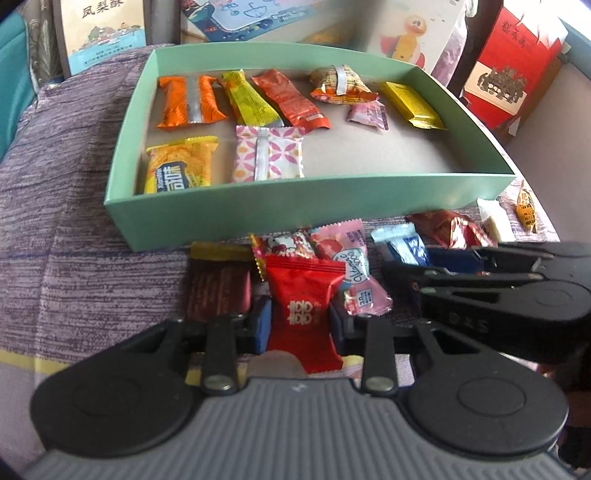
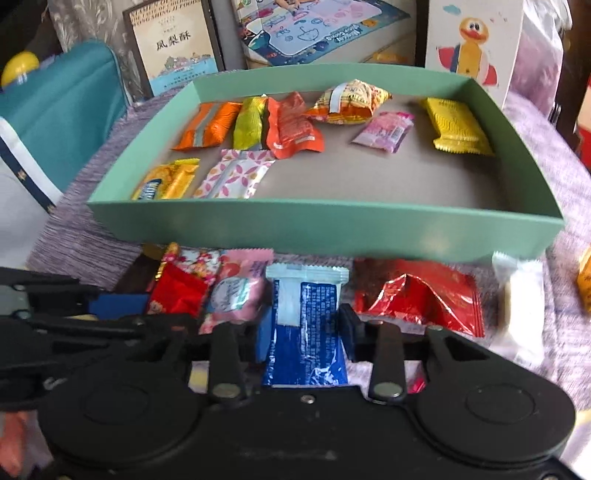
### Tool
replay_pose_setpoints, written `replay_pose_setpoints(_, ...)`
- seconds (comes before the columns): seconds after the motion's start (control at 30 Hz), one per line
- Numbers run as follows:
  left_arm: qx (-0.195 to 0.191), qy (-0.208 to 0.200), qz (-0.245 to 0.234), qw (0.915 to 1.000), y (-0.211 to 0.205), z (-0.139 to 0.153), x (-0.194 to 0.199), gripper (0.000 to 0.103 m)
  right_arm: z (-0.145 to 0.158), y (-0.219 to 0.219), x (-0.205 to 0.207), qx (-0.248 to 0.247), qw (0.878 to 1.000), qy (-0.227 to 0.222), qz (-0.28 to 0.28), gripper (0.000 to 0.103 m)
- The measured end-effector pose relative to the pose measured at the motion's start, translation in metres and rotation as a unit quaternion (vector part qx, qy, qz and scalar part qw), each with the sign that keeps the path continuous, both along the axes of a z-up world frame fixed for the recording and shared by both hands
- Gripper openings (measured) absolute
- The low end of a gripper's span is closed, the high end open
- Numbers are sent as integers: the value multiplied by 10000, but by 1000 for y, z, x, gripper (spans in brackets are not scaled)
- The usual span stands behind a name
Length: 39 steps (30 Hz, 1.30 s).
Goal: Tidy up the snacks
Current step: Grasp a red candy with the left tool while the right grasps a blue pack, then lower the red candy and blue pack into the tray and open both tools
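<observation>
A green box [image 1: 258, 214] [image 2: 332, 229] holds several wrapped snacks, among them an orange pack [image 1: 186, 101] and a yellow pack [image 1: 412, 105]. More snacks lie on the purple cloth in front of it. My left gripper [image 1: 300, 319] is shut on a red snack packet [image 1: 301, 314]. My right gripper [image 2: 306, 326] is shut on a blue and white snack packet [image 2: 306, 325]; it also shows in the left wrist view [image 1: 400, 245]. A pink packet [image 1: 351, 258] [image 2: 236, 288] lies between the two grippers.
A crinkled red packet [image 2: 421, 295], a white packet [image 2: 521, 306] and a brown packet [image 1: 218, 284] lie in front of the box. Printed boxes [image 2: 317, 29] stand behind it, with a red carton [image 1: 513, 74] at the right. The box's right front floor [image 2: 369, 184] is bare.
</observation>
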State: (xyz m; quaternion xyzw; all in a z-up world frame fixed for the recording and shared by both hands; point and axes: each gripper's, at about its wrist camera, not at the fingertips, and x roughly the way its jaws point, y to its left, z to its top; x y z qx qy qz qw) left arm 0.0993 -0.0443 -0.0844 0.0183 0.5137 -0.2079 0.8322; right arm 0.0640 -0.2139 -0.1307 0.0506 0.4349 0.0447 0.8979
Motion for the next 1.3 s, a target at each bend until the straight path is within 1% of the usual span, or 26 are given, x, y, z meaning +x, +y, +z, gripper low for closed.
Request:
replay_pose_setpoints(0.1, -56, 56, 37, 10000, 1, 4, -4, 31, 5, -7, -8, 358, 9994, 25, -10, 36)
replay_pose_setpoints(0.2, -92, 29, 0, 10000, -1, 15, -12, 30, 12, -17, -14, 819, 9966, 74, -36, 37)
replay_pose_setpoints(0.33, -185, -102, -74, 9997, -7, 36, -18, 30, 33, -32, -22, 1127, 9935, -157, -107, 37)
replay_pose_setpoints(0.43, -229, -211, -99, 9995, -17, 50, -15, 30, 48, -45, -26, 1184, 9920, -393, -185, 37)
replay_pose_setpoints(0.53, -278, -278, -111, 9992, -33, 62, -4, 30, 61, -65, -24, 1189, 9905, -604, -346, 37)
replay_pose_setpoints(0.63, -243, -466, -184, 9984, -56, 73, 13, 31, 73, -92, -11, 1113, 9891, -793, -555, 37)
replay_pose_setpoints(0.7, -276, -477, -210, 9983, -74, 77, 28, 31, 80, -109, 1, 1043, 9885, -869, -661, 37)
replay_pose_setpoints(0.83, -403, -382, -186, 9983, -111, 73, 60, 31, 80, -140, 28, 998, 9876, -859, -853, 37)
replay_pose_setpoints(0.93, -367, -334, -200, 9986, -136, 64, 76, 31, 75, -154, 48, 915, 9887, -781, -893, 37)
replay_pose_setpoints(1.03, -293, -241, -248, 9990, -154, 50, 88, 31, 64, -160, 64, 866, 9899, -683, -887, 37)
replay_pose_setpoints(1.2, -187, -85, -260, 9995, -171, 31, 101, 31, 50, -164, 76, 849, 9913, -560, -833, 37)
replay_pose_setpoints(1.27, -169, -67, -268, 9995, -174, 27, 105, 32, 49, -165, 79, 893, 9913, -541, -799, 40)
replay_pose_setpoints(1.3, -133, -107, -264, 9995, -176, 26, 106, 41, 49, -166, 80, 944, 9909, -538, -796, 48)
